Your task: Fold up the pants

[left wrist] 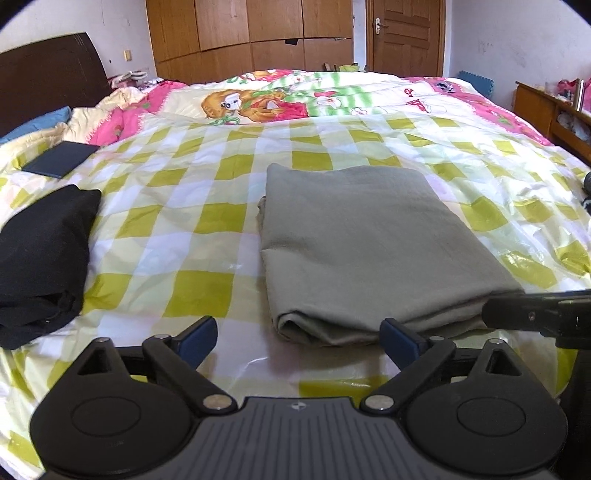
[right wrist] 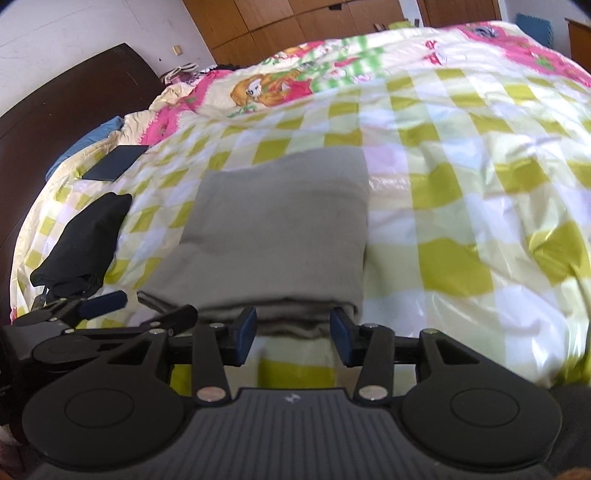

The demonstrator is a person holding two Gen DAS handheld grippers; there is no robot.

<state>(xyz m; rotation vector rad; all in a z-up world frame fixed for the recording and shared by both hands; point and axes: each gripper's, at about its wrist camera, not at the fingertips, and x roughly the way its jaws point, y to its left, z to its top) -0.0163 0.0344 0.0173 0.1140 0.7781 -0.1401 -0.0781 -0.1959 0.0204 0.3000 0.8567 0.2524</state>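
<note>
room: bedroom, wooden wardrobe (left wrist: 251,33) and door (left wrist: 404,37) at back, dark headboard (left wrist: 48,74) on the left
surface: bed (left wrist: 177,206) under a glossy yellow-white check cover, cartoon quilt (left wrist: 258,99) bunched toward the far edge
pants: grey pants (left wrist: 354,236) folded into a flat rectangle of several layers, lying near the bed's near edge, a bit right of its middle; rounded fold faces the cameras
task stage: looks folded already, judged from the neat stack; maybe only tidying or moving left
left gripper (left wrist: 299,334): tongs spread wide, nothing between them, hovering just short of the stack's near left corner
right gripper (right wrist: 293,334): tongs at a middling gap, empty, just in front of the near fold, not pressing it as far as I can tell
handling: soft, light, limp cloth; layers will slide or sag if lifted from 1 point; cover looks slick, so the stack may skid when pushed
where to grip: pinch all layers at the near folded edge, 1 gripper per near corner
other items: black garment (left wrist: 44,251) bundled at the bed's left edge; dark flat book-like thing (left wrist: 61,158) beyond it, near the headboard side
containers: none in view; shelf (left wrist: 554,107) by the right wall holds clutter, too small to tell
</note>
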